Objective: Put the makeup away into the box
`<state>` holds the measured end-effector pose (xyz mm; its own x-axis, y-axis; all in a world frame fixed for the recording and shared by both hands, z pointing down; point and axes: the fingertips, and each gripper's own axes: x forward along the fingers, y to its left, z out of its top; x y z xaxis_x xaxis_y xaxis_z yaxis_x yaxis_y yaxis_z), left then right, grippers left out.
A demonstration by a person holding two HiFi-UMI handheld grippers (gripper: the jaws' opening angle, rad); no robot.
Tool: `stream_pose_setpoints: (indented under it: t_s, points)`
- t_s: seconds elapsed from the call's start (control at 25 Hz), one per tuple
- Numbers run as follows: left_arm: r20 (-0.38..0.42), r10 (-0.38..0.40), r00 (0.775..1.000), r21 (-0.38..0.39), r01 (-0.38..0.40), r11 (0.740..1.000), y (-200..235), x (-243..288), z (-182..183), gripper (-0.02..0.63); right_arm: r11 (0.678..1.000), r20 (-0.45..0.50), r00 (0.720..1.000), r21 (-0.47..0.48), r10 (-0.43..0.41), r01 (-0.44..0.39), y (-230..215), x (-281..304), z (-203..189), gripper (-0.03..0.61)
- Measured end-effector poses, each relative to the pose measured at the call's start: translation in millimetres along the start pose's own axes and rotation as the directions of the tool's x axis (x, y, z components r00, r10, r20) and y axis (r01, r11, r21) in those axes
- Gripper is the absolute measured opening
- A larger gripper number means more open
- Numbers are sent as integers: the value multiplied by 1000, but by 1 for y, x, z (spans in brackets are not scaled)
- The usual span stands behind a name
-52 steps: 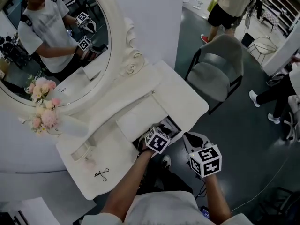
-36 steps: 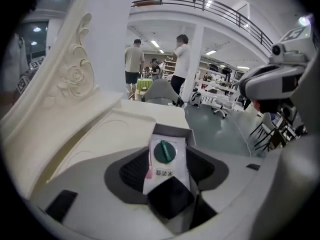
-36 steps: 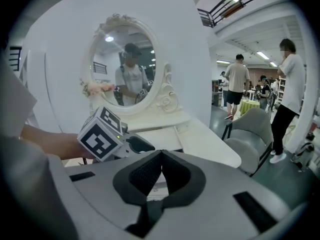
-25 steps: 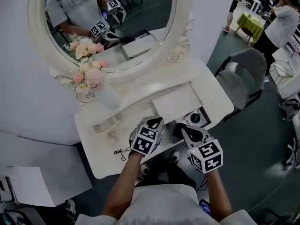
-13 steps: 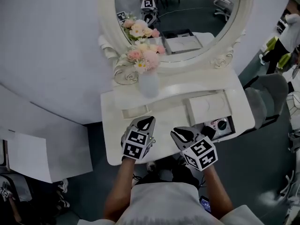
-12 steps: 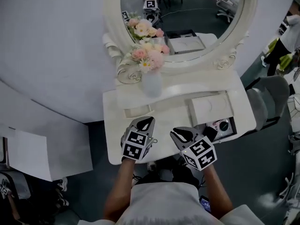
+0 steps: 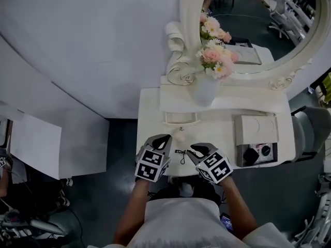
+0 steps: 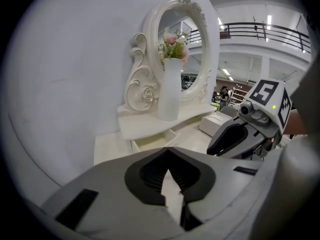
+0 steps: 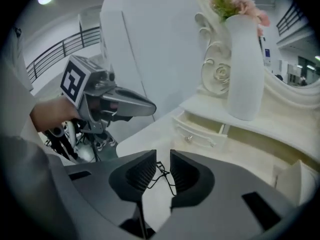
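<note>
1. My left gripper (image 7: pixel 161 138): jaws pressed together at the tips, nothing between them. It is held over the front edge of the white dressing table (image 7: pixel 150 112), on the left side of the curler.

2. My right gripper (image 7: pixel 198 149): jaws parted by a narrow gap, having just been opening. The pads touch nothing. Through the gap I see the black eyelash curler (image 7: pixel 182 154) on the tabletop just past my tips, not gripped.

3. Eyelash curler: lies flat near the table's front edge, between my two grippers and well apart from the box.

4. Box (image 7: pixel 272 160): stands at the right end of the table. Its white lid (image 7: pixel 257 129) is folded back and lies open on the mirror side. The interior is dark and holds small items, one of them round; the rest I cannot make out.

5. Small pink puff (image 7: pixel 179 136): on the tabletop just beyond the curler, in front of the drawer.

6. Small drawer (image 7: pixel 182 119): pulled open, set under the raised shelf.

7. White vase (image 7: pixel 205 92): upright on the shelf, holding pink and white flowers (image 7: pixel 217 56).

8. Mirror: round-edged, in an ornate white scrolled frame (image 7: pixel 181 61), behind the vase.
</note>
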<state>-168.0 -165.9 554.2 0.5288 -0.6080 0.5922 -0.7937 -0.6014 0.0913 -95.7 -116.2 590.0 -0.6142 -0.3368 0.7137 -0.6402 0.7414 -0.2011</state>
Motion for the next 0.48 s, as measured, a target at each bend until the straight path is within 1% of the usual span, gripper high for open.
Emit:
stream_pose_setpoints:
  t_s: [0.2, 0.36, 0.48]
  points:
    - [-30, 16, 999, -26, -16, 1000, 22, -6, -21, 17, 991, -121, 993, -129, 1, -17, 13, 37, -10, 81]
    - [-56, 22, 998, -53, -25, 998, 33, -9, -37, 17, 980, -196, 980, -191, 19, -57, 22, 63, -23, 86]
    - [-74, 26, 997, -69, -31, 997, 37, -12, -46, 17, 966, -252, 968, -251, 1, -66, 23, 74, -32, 86]
